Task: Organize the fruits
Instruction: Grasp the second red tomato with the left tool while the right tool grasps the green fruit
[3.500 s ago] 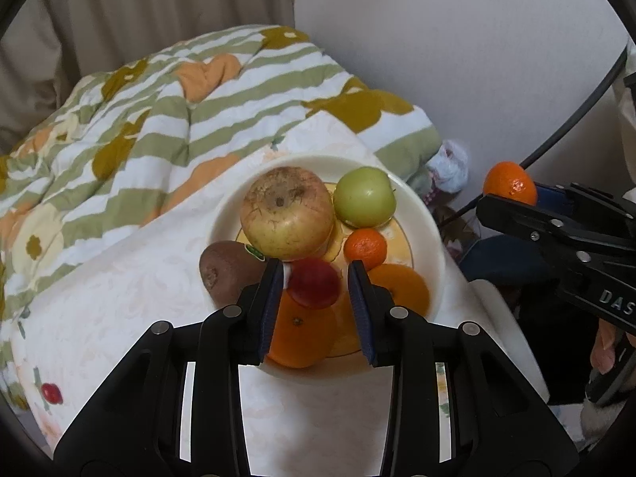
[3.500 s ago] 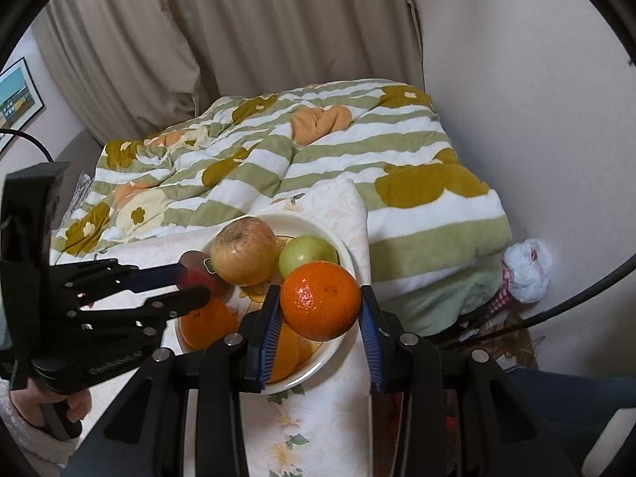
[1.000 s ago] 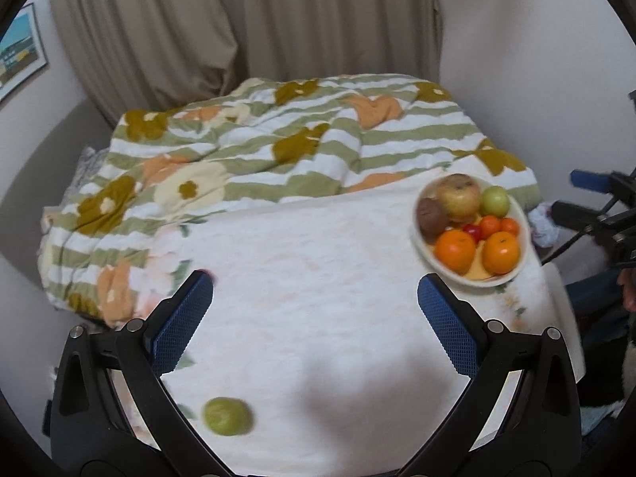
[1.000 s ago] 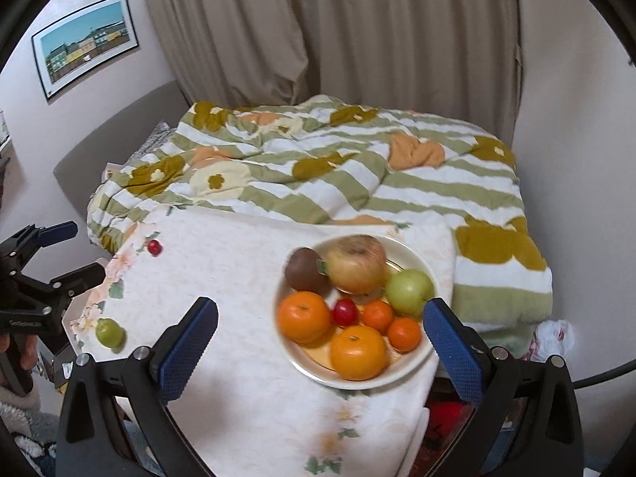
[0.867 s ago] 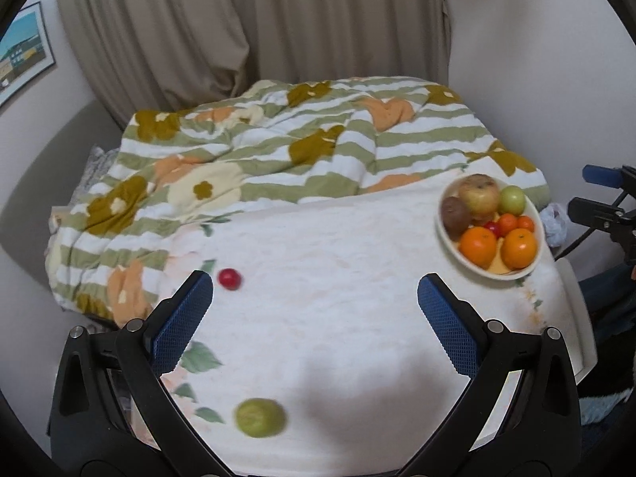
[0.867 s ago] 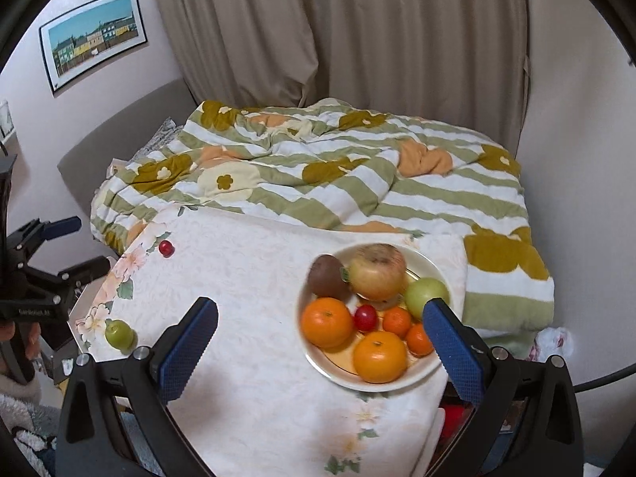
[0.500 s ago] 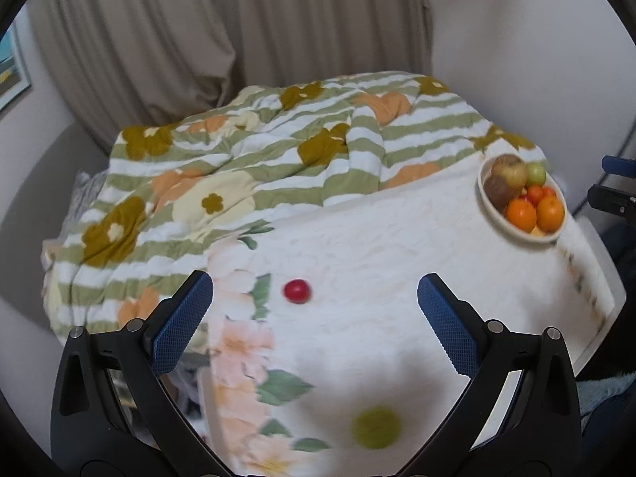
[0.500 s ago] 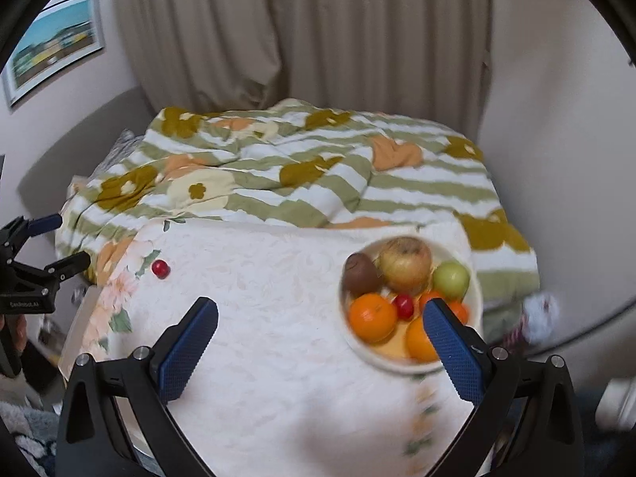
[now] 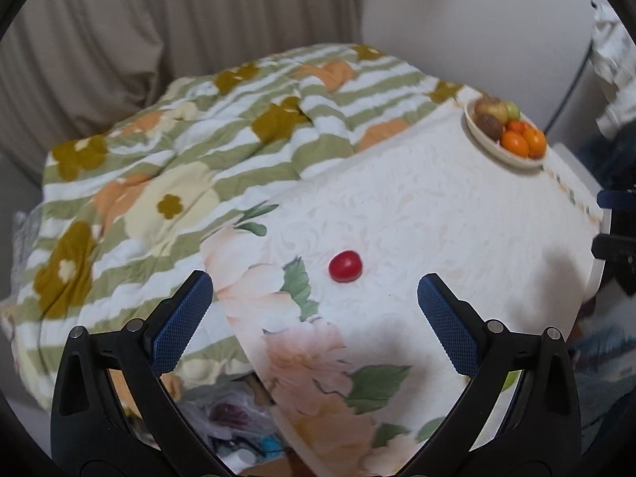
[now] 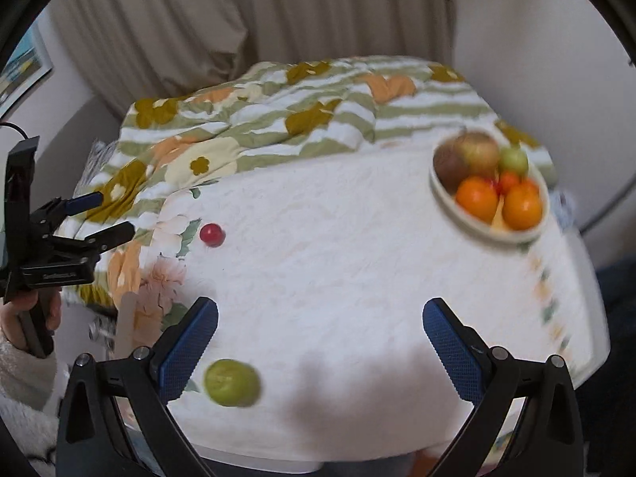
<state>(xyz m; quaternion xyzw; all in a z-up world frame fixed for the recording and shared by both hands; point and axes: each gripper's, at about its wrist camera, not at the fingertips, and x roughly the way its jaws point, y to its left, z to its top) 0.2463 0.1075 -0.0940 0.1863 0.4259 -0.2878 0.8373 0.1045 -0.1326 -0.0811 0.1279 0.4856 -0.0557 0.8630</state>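
Left hand-held gripper (image 9: 314,322) gapes wide and empty, the small glossy red fruit (image 9: 345,265) just ahead between its fingers; I'd pinch gently, since it should roll on the soft cloth-covered surface (image 9: 457,214). Right hand-held gripper (image 10: 320,342), equally wide and empty, has the round green fruit (image 10: 231,382) by its left finger. Far right sits the smooth bowl (image 10: 441,194).

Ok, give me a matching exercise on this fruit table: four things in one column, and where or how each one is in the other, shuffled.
Things:
1. small red fruit
2. green fruit
3. kiwi
4. left gripper

Places or states:
A. in the bowl with the oranges
B. open, holding nothing
C. alone on the cloth, ahead of the left gripper
D. on the cloth, close by the right gripper's left finger

Pairs: 1-C, 2-D, 3-A, 4-B
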